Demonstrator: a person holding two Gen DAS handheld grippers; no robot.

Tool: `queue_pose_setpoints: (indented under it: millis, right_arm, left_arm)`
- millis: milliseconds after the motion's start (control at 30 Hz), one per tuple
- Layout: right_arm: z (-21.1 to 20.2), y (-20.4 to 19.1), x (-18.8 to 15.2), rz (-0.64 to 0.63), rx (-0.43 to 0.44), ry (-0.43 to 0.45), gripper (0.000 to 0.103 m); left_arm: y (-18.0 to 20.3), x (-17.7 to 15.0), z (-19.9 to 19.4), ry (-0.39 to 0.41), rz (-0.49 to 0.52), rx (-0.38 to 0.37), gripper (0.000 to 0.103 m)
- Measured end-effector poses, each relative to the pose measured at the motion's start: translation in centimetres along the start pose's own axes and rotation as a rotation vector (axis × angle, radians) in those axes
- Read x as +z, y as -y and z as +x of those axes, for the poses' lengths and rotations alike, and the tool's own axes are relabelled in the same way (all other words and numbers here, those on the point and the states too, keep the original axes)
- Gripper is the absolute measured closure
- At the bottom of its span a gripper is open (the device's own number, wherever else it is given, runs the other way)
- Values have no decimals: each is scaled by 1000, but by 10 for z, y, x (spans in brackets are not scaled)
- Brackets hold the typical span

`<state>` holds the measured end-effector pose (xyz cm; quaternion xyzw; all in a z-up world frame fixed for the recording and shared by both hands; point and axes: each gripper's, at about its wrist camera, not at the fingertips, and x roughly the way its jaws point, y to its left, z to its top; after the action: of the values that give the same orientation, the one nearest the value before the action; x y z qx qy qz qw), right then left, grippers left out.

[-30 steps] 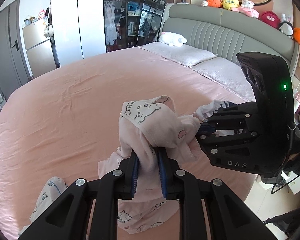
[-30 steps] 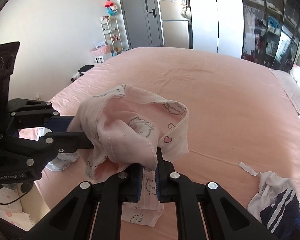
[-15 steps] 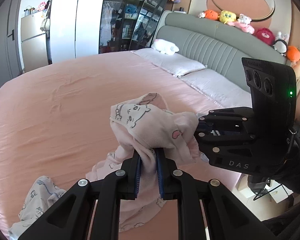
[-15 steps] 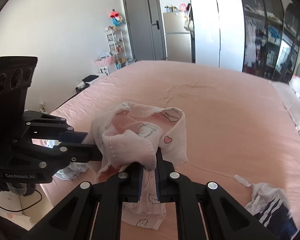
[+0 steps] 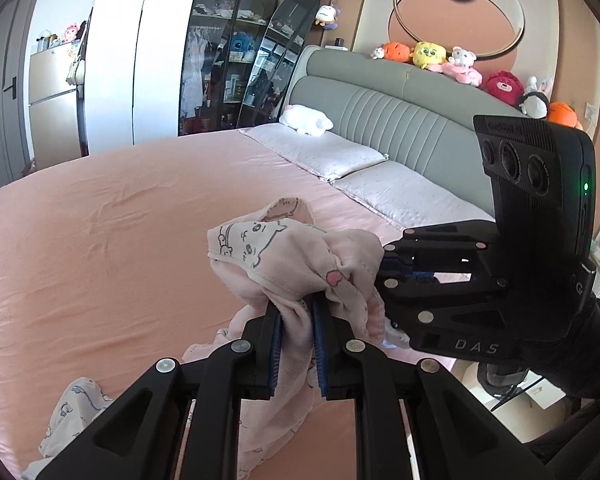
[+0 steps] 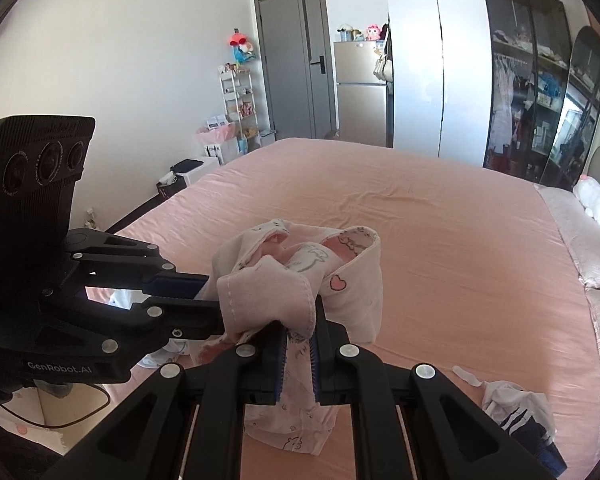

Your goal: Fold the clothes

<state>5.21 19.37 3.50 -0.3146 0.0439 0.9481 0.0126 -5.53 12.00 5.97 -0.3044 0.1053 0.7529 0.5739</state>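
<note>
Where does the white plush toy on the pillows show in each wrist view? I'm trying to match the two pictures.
Left wrist: white plush toy upper centre, on the far pillow.
Right wrist: far right edge, mid-height.
Shared landmark: the dark glass wardrobe.

Pale pink cartoon-print garment (image 5: 296, 264), bunched and crumpled, pinched between left gripper (image 5: 296, 320) and right gripper (image 6: 298, 332) pads, loose end hanging below both.
</note>
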Motion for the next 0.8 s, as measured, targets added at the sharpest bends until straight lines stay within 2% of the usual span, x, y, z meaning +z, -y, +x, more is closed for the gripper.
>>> queue_pose_setpoints:
  millis: [467, 633, 800]
  right_arm:
    - [-77, -16, 41, -45, -31, 117, 95]
    - [-71, -19, 36, -54, -60, 73, 95]
    - [-29, -6, 15, -23, -59, -42, 95]
  left_arm:
    - [37, 40, -48, 120, 86, -57, 92]
    - [40, 33, -34, 68, 98, -33, 92]
    - [30, 15, 2, -39, 65, -22, 92]
